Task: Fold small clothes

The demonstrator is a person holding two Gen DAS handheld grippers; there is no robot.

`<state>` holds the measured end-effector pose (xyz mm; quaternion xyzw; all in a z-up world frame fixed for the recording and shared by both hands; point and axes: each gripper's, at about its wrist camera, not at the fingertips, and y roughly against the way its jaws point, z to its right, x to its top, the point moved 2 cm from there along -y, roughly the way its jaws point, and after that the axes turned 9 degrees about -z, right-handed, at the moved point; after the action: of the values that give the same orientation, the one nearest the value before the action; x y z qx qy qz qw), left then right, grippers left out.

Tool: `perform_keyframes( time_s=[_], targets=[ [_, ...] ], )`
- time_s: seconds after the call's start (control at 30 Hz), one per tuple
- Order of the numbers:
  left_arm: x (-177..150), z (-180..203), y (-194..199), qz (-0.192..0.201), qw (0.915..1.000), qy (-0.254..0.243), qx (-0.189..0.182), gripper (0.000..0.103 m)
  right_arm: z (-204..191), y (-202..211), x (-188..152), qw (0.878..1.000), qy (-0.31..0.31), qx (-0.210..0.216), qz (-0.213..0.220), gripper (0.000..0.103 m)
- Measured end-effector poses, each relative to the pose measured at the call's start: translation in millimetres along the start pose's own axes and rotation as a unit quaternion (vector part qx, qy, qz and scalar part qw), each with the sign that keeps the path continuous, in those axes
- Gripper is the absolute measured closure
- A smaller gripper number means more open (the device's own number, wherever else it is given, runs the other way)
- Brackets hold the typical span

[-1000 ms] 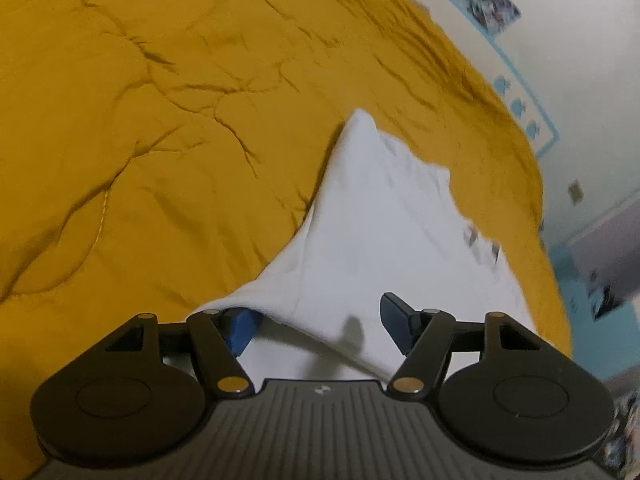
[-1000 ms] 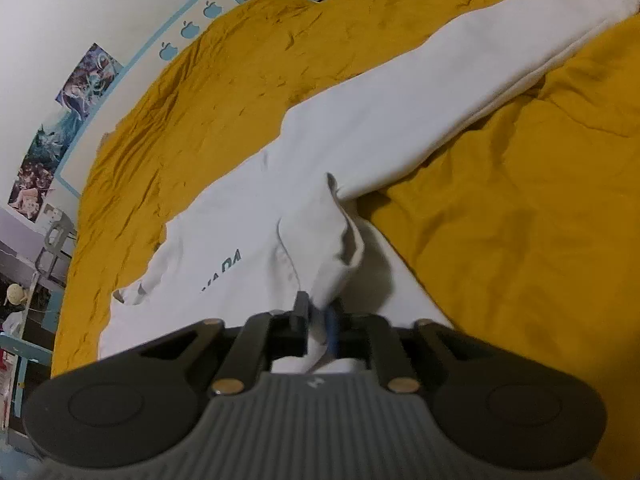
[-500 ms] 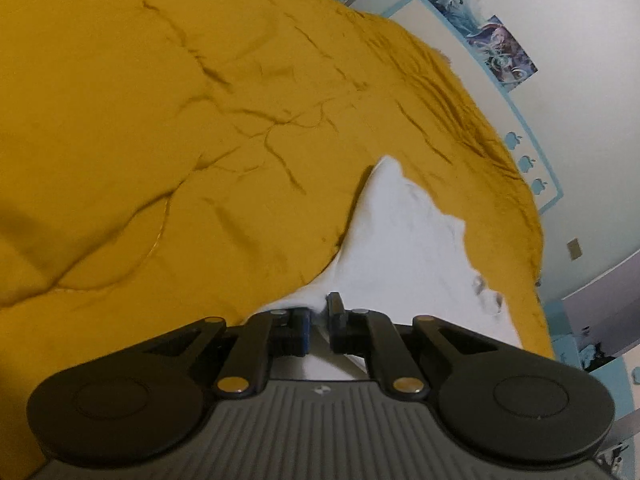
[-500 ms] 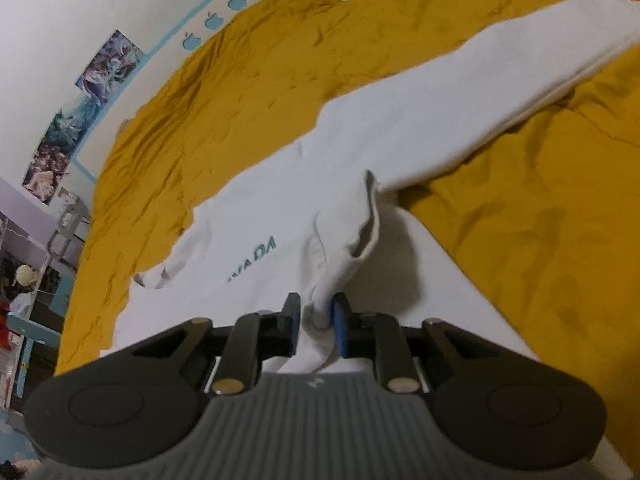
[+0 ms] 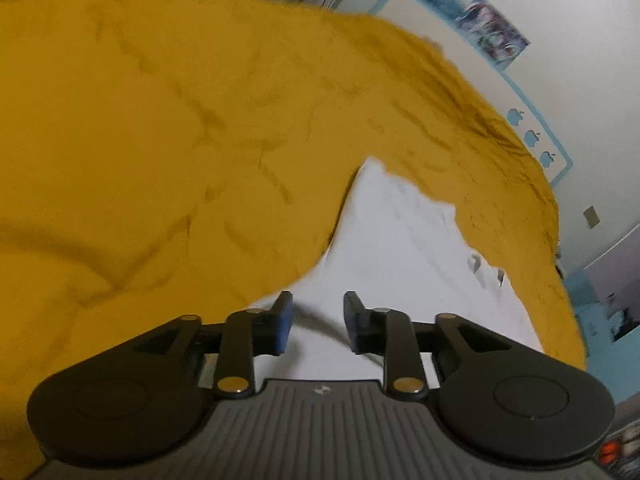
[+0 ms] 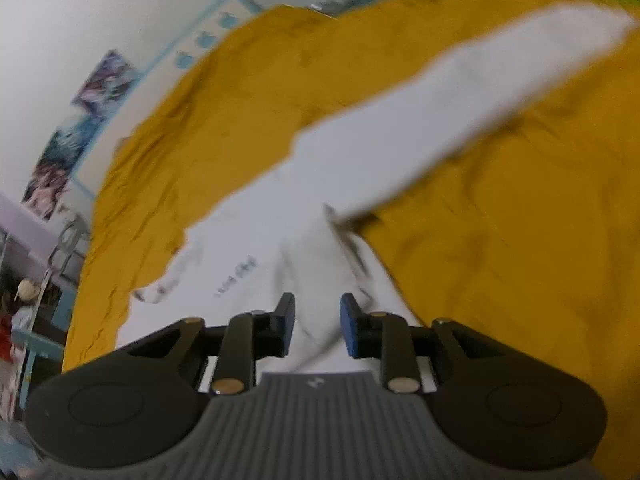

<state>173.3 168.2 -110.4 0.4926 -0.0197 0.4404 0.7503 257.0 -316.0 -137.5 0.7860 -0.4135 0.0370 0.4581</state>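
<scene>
A white long-sleeved top (image 6: 320, 208) lies spread on a bed covered by a mustard-yellow quilt (image 5: 160, 140), its body flat near the wall side and one sleeve (image 6: 480, 92) stretched out diagonally toward the far corner, which is the flat layout a fold needs. The left claw (image 5: 317, 322) hangs just above the near edge of the white top (image 5: 400, 248); its jaws have just been opening and now stand partly apart, with cloth beneath the gap but the pads pressing on nothing, so it appears to have let the fabric go. The right claw (image 6: 317, 322) is likewise partly open after just spreading, poised over a raised ridge of fabric (image 6: 320, 264) near where the sleeve joins the body; the ridge runs up between the jaws, yet the pads do not seem to pinch it. Both views are blurred, so fine contact is hard to judge. The ridge suggests the cloth is bunched there, and smoothing it probably comes before bringing the outstretched sleeve inward.
</scene>
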Motion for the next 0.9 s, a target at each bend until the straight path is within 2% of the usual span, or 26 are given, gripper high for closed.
perform_keyframes(
  time_s=[0.1,0.17,0.23,0.37,0.43,0.47,0.5,0.53,0.57,0.63,0.7,0.77,0.9],
  targets=[
    [2.9,25.2,3.8,0.02,0.9986,-0.045,-0.019,0.053,-12.7,-17.4,1.1,0.999,0.021,0.005,-0.026,0.072],
    [5.2,42.8,-7.8,0.021,0.9964,-0.07,-0.043,0.049,-12.4,-28.8,-1.1,0.999,0.018,0.0,-0.051,0.07],
    [5.1,51.5,-27.5,0.02,0.996,-0.081,-0.034,0.049,-8.5,-37.2,-5.8,0.997,0.016,-0.016,-0.07,0.071],
    [2.3,45.7,-76.2,-0.04,0.9968,-0.069,-0.007,0.05,10.2,-32.8,-10.5,0.996,0.001,-0.032,-0.079,0.072],
    [-1.5,43.7,-95.2,-0.074,0.9926,-0.094,0.017,0.052,23.2,-20.5,-5.9,0.997,-0.012,-0.023,-0.076,0.072],
    [-2.2,45.0,-99.4,-0.078,0.9906,-0.11,0.025,0.052,33.6,-8.2,-1.4,0.997,-0.026,-0.017,-0.069,0.072],
    [-2.9,48.2,-98.8,-0.076,0.9897,-0.119,0.027,0.048,42.3,0.7,4.3,0.997,-0.039,-0.011,-0.062,0.07],
    [-2.8,54.4,-97.9,-0.078,0.9883,-0.128,0.026,0.039,54.7,15.6,11.4,0.997,-0.053,0.0,-0.05,0.07],
    [-3.1,60.9,-96.3,-0.077,0.9872,-0.137,0.028,0.036,67.3,31.4,19.6,0.997,-0.065,0.008,-0.032,0.066],
    [-5.3,81.7,-91.4,-0.079,0.9848,-0.152,0.027,0.036,94.0,63.9,39.7,0.996,-0.084,-0.004,0.016,0.063],
    [-12.7,109.2,-82.5,-0.081,0.9823,-0.169,-0.001,0.036,122.2,95.6,63.0,0.992,-0.097,-0.032,0.07,0.059],
    [-27.6,147.2,-74.0,-0.084,0.9772,-0.191,-0.041,0.036,147.8,118.0,81.9,0.985,-0.119,-0.062,0.105,0.054],
    [-74.8,225.3,-60.2,-0.089,0.9555,-0.245,-0.137,0.033,194.9,138.4,113.8,0.969,-0.149,-0.12,0.154,0.054]
  ],
)
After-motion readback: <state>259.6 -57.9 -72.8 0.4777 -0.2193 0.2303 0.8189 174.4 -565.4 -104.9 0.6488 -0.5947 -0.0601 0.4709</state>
